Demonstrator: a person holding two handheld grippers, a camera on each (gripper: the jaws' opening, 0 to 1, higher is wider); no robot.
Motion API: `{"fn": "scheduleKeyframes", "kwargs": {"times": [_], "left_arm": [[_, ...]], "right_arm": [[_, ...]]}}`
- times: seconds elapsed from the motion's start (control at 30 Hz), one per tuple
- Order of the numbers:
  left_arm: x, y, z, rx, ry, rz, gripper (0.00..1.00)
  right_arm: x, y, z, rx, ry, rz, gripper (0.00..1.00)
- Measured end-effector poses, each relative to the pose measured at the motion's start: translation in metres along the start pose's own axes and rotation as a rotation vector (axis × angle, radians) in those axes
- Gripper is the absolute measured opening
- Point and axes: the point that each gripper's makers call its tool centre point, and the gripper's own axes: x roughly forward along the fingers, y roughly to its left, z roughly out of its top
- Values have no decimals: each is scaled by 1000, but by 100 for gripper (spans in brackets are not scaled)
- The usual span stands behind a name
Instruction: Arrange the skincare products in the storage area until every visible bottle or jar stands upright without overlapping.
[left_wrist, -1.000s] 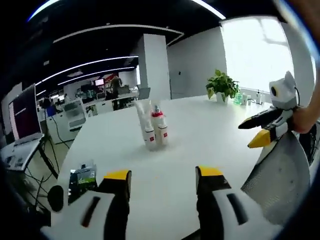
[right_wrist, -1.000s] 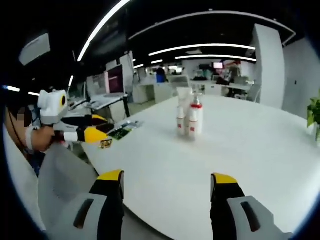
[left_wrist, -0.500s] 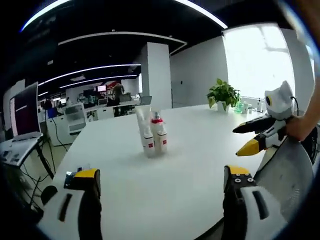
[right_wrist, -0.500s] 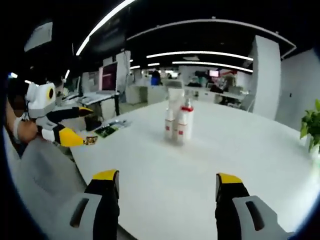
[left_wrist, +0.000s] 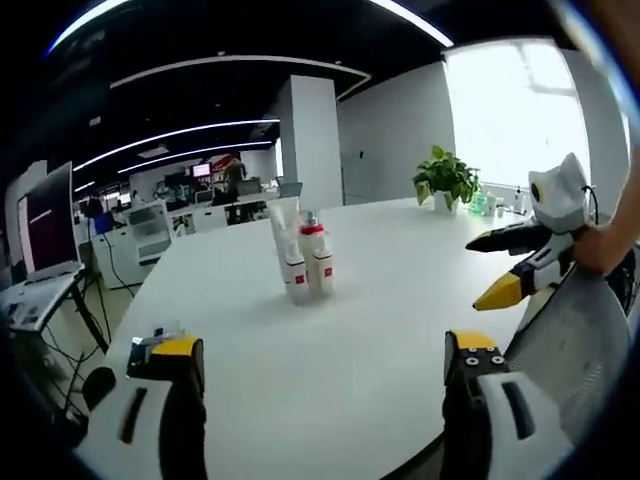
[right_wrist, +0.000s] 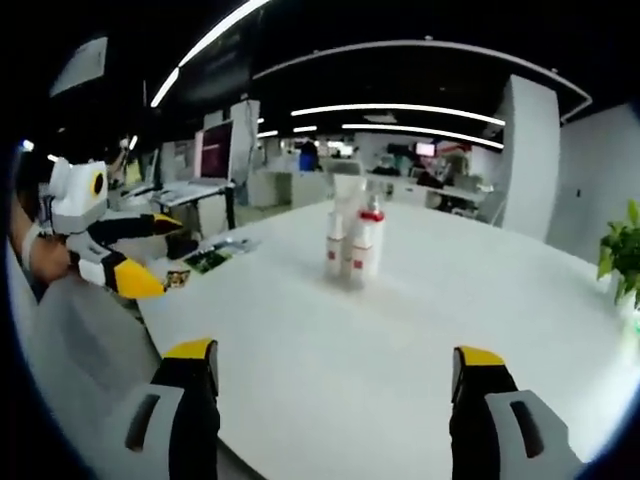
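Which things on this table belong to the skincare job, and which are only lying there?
For the job: tube, small bottle and pump bottle, standing close together; both grippers, jaws open, left, right.

Lying about: plant, dark packet near the table edge.

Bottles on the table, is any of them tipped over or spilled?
No, nothing stands out. The bottles stand upright in a tight cluster on the white table, with no spill on the surface around them. They stand so close together that I cannot tell if they touch. Both grippers are open, away from them.
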Motion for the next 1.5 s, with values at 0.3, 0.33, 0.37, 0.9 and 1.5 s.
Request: {"fn": "scheduleKeyframes", "kwargs": {"times": [0.3, 0.33, 0.37, 0.9, 1.5], "left_arm": [[1, 3, -4, 26, 24, 25, 96], [1, 3, -4, 31, 25, 25, 96], [1, 3, -4, 34, 25, 24, 96], [-1, 6, -2, 50, 9, 36, 94], [2, 3, -12, 85, 63, 34, 91]], "right_arm": [[2, -1, -11, 23, 56, 3, 99], [2, 0, -12, 25, 63, 4, 99], [2, 1, -13, 25, 64, 6, 99], [1, -1, -17, 59, 81, 6, 99], [2, -1, -25, 68, 114, 10, 98]]}}
